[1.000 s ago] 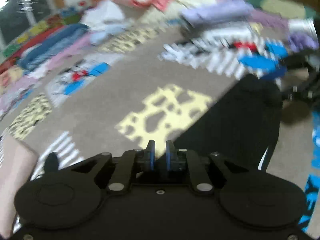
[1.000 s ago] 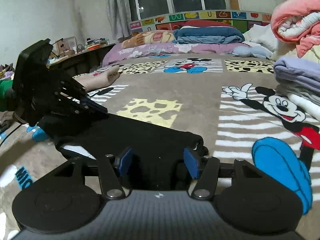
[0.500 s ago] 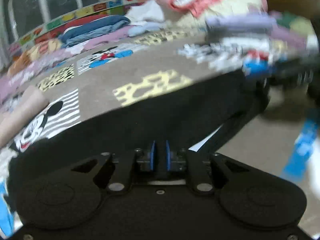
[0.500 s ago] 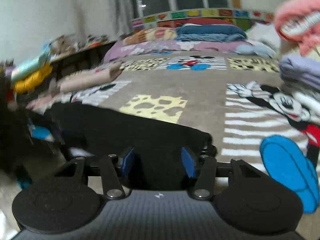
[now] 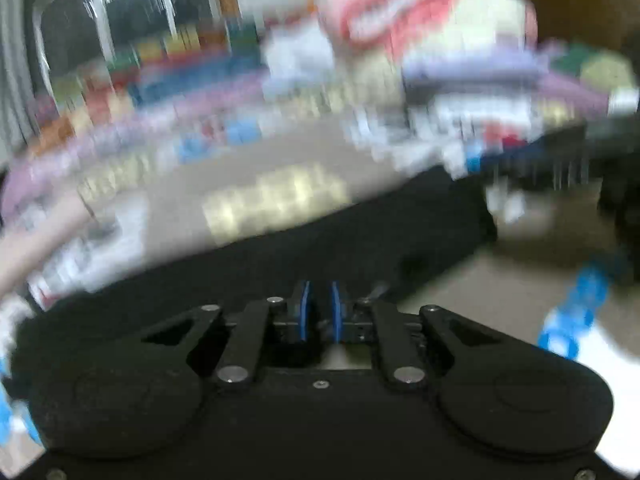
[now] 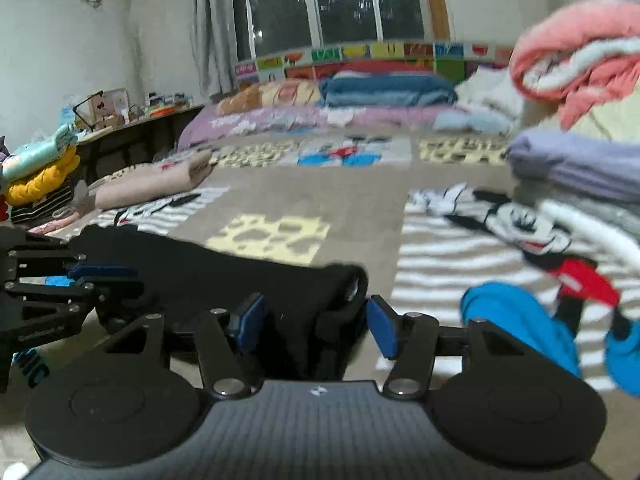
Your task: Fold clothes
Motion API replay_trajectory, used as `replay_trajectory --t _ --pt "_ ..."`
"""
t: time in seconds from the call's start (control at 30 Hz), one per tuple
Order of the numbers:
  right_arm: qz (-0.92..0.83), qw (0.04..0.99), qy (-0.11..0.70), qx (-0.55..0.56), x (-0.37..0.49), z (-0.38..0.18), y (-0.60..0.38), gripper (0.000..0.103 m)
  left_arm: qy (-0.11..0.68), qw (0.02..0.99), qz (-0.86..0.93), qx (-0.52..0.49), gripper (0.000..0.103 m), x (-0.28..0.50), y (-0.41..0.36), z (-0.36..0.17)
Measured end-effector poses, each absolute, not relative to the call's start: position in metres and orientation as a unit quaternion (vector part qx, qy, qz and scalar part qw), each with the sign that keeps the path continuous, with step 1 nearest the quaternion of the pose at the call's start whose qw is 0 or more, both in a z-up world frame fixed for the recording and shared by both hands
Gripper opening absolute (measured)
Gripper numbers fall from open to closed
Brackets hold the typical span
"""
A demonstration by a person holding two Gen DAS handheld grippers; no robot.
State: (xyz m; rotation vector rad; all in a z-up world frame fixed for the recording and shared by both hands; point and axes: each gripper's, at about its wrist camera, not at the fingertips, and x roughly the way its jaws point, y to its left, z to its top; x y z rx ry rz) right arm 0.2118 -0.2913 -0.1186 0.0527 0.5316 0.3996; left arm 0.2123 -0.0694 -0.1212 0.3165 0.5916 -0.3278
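A black garment (image 6: pixel 240 280) lies flat on the patterned bed cover, folded into a long band; it also shows in the blurred left wrist view (image 5: pixel 320 248). My right gripper (image 6: pixel 314 326) is open, its blue pads on either side of the garment's right end, not closed on it. My left gripper (image 5: pixel 319 314) has its blue pads nearly together at the garment's near edge; whether cloth is between them I cannot tell. The left gripper also shows in the right wrist view (image 6: pixel 100 278) at the garment's left end.
Stacks of folded clothes (image 6: pixel 580 160) stand at the right, topped by a pink blanket (image 6: pixel 580 56). A beige folded garment (image 6: pixel 152 188) lies at the left. More folded clothes (image 6: pixel 40 176) stand at the far left. Pillows and bedding (image 6: pixel 384 92) line the back under the window.
My left gripper swung round and came down to the black garment's left end, its view still blurred by motion. My right gripper stayed open at the right end.
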Motion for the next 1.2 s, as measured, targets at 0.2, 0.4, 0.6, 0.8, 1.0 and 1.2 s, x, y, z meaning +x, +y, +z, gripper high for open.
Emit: replay_trajectory --t 0.2,0.4,0.6,0.8,1.0,1.2 --pt "0.182 0.953 0.243 0.015 0.207 -0.113 -0.295 0.057 0.268 0.939 -0.141 0.163 0.027 0.204 -0.070 -0.114" --pt "0.199 0.958 0.205 0.016 0.198 -0.105 -0.292 0.051 0.258 0.962 -0.073 0.054 0.048 0.168 -0.033 -0.097" --pt "0.240 0.940 0.244 0.009 0.213 -0.116 -0.273 0.049 0.292 0.940 -0.004 -0.176 0.048 0.139 0.044 -0.096" --pt "0.269 0.923 0.273 0.020 0.223 -0.123 -0.265 0.050 0.253 0.873 0.080 -0.409 0.050 0.128 0.137 -0.108" --pt "0.283 0.918 0.270 0.060 0.224 -0.125 -0.277 0.050 0.224 0.796 0.109 -0.551 0.059 0.144 0.182 -0.128" --pt "0.294 0.912 0.269 0.099 0.227 -0.128 -0.287 0.050 0.218 0.787 0.124 -0.564 0.059 0.165 0.185 -0.127"
